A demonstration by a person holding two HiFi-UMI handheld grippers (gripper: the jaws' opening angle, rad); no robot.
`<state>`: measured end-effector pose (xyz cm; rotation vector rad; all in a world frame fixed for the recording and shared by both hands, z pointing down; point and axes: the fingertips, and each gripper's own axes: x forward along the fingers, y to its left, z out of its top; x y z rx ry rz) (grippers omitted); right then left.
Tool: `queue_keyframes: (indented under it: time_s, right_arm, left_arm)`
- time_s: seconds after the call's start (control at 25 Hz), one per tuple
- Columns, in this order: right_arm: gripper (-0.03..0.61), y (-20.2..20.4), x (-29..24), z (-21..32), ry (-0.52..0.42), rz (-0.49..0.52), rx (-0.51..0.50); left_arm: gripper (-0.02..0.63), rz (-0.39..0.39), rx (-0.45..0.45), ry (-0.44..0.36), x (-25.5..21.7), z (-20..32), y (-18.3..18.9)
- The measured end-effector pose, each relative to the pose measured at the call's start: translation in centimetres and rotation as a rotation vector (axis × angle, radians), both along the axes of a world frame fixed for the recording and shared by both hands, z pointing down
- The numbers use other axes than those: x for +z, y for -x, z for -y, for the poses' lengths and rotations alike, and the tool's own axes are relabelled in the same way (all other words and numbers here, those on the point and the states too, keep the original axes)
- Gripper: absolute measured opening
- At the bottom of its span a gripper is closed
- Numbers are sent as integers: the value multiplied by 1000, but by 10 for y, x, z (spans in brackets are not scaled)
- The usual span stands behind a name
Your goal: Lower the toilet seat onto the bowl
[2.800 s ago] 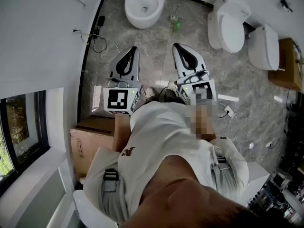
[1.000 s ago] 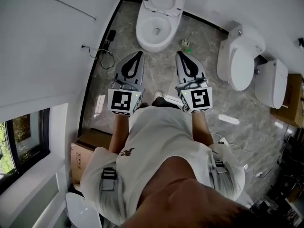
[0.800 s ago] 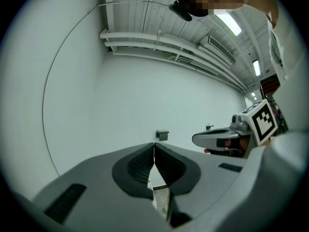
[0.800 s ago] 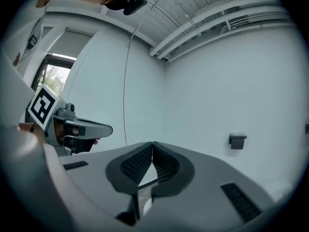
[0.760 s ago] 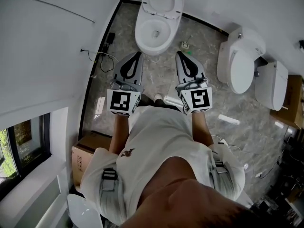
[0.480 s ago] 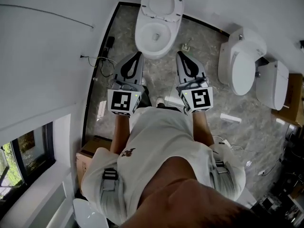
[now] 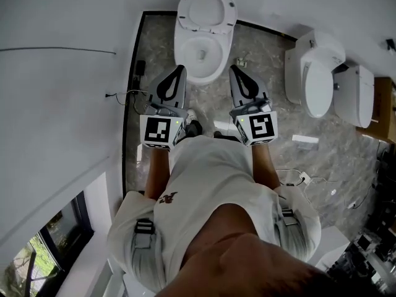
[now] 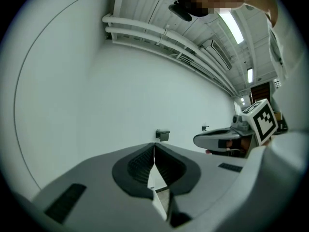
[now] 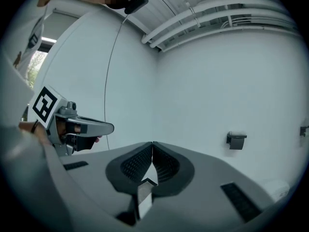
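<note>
A white toilet [image 7: 199, 48] stands at the top middle of the head view, against the wall. Its seat and lid [image 7: 207, 10] are tipped up behind the open bowl. My left gripper [image 7: 179, 70] sits at the bowl's near left edge, shut and empty. My right gripper [image 7: 234, 70] hovers at the bowl's near right edge, also shut with nothing held. In the left gripper view the left gripper [image 8: 154, 144] points at a bare white wall, with jaw tips touching. The right gripper [image 9: 152, 143] faces the wall too, tips together.
A second toilet [image 7: 312, 79] with its lid down stands to the right, a third white fixture [image 7: 354, 94] beyond it. A cable [image 7: 124, 93] trails on the grey marble floor [image 7: 278, 122] at left. A black wall holder [image 9: 236, 140] hangs at right.
The view has closed in on the toilet, which now lies just beyond both gripper tips. The cardboard box at lower left has slipped out of sight. Both grippers stayed shut.
</note>
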<state>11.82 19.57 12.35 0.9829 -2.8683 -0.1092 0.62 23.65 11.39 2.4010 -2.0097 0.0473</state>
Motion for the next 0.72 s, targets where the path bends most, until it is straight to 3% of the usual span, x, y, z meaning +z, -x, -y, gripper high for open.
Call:
queue_keyframes:
  time_s: [0.36, 0.72]
  right_arm:
    - [17, 48, 5, 46, -5, -32, 95]
    - [18, 66, 17, 97, 14, -45, 143]
  left_arm:
    - [21, -5, 100, 10, 11, 56, 49]
    - [21, 1, 138, 33, 23, 113, 75]
